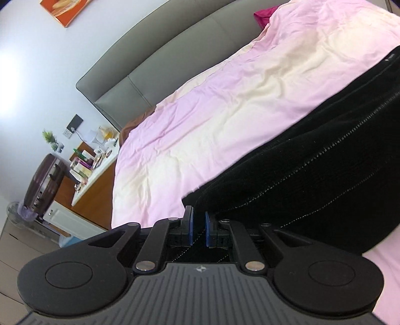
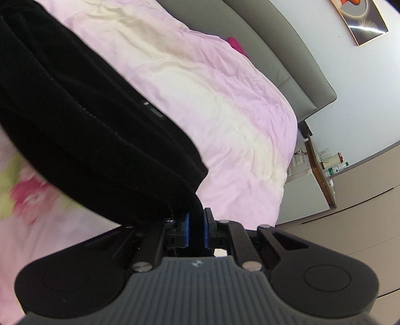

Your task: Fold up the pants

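Note:
Black pants [image 1: 312, 160] with pale stitch lines hang stretched above a pink and cream bedspread [image 1: 225, 100]. My left gripper [image 1: 199, 228] is shut on one corner of the pants, fabric pinched between its blue pads. In the right wrist view the same pants [image 2: 87, 125] run up to the left, and my right gripper [image 2: 195, 231] is shut on their other corner. The cloth is lifted off the bedspread [image 2: 225, 112] between the two grippers.
A grey padded headboard [image 1: 155, 65] runs along the back of the bed. A cluttered bedside table [image 1: 95, 165] and a dark suitcase [image 1: 45, 185] stand to the left. Another nightstand [image 2: 322, 170] stands at the bed's right side. A magenta cloth [image 1: 265, 13] lies near the headboard.

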The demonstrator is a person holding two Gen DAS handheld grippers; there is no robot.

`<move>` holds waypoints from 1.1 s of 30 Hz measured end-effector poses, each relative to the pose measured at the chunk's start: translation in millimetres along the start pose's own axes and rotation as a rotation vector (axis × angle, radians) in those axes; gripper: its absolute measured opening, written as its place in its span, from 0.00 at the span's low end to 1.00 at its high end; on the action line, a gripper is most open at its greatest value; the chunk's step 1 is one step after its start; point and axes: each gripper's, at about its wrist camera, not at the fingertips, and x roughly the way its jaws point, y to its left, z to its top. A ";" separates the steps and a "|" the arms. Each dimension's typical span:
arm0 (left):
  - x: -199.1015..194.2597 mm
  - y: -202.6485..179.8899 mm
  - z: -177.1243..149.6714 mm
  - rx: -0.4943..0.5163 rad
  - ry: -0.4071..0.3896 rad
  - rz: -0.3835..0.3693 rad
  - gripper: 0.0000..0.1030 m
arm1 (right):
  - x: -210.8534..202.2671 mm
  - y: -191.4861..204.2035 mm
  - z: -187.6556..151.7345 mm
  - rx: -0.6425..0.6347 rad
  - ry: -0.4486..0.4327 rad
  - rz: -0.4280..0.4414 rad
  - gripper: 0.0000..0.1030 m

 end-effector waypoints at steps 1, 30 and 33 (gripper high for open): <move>11.8 1.0 10.3 0.008 0.006 0.008 0.09 | 11.0 -8.9 15.0 0.000 0.007 -0.005 0.04; 174.7 -44.4 75.1 -0.098 0.102 0.059 0.05 | 254.8 13.7 173.5 -0.018 0.228 -0.019 0.04; 179.0 -37.9 76.2 -0.147 0.111 0.055 0.17 | 266.1 22.4 177.5 -0.042 0.262 -0.038 0.08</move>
